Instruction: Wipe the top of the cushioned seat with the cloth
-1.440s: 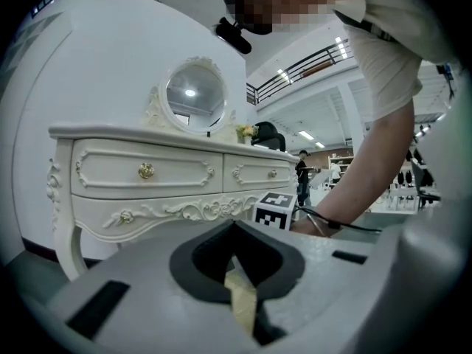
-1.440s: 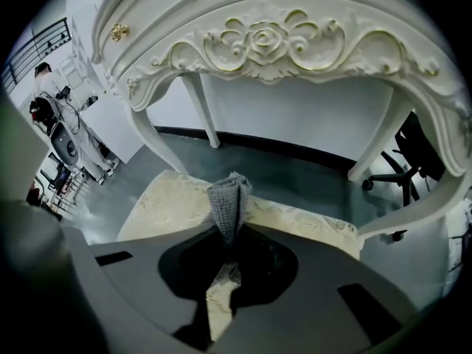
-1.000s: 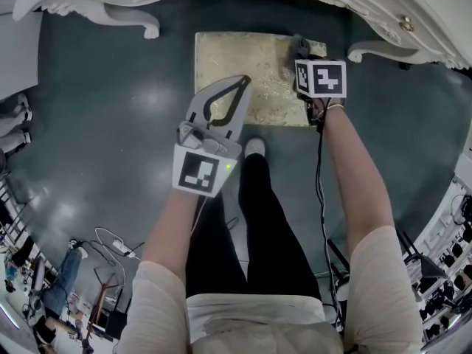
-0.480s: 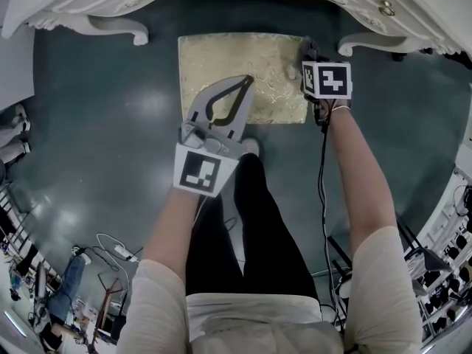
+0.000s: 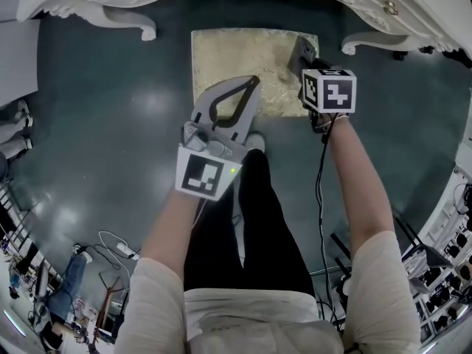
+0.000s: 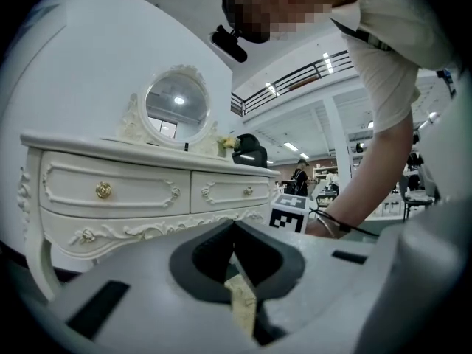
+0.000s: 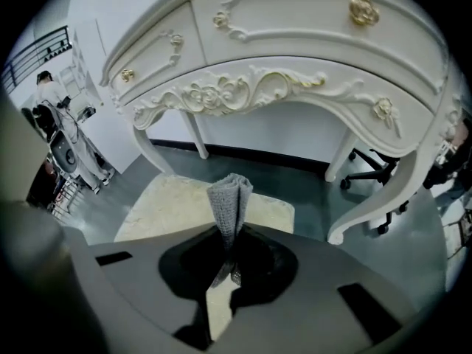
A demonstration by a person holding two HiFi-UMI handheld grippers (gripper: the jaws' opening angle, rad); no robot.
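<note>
Grey knitted cloth is pinched tight in the jaws of the right gripper. It sticks up from them like a little folded flag. From the head view it sits by the far right corner of the square cream and gold cushioned seat. I cannot tell if it is pressing on the seat or just above it.

The left gripper has its jaws squeezed together with nothing in them. It hangs over the near edge of the seat.

Not much has changed from a moment ago. The cloth has stayed close to the seat's right edge, sliding only a tiny bit along it. The left gripper has hardly moved at all. The whole view has shifted a little, so the seat looks a bit more to the right than before.

The seat stands on the dark green shiny floor, just in front of the white carved dresser with gold knobs. I think most of the seat top has yet to be wiped, so the cloth needs to sweep towards the left edge.
</note>
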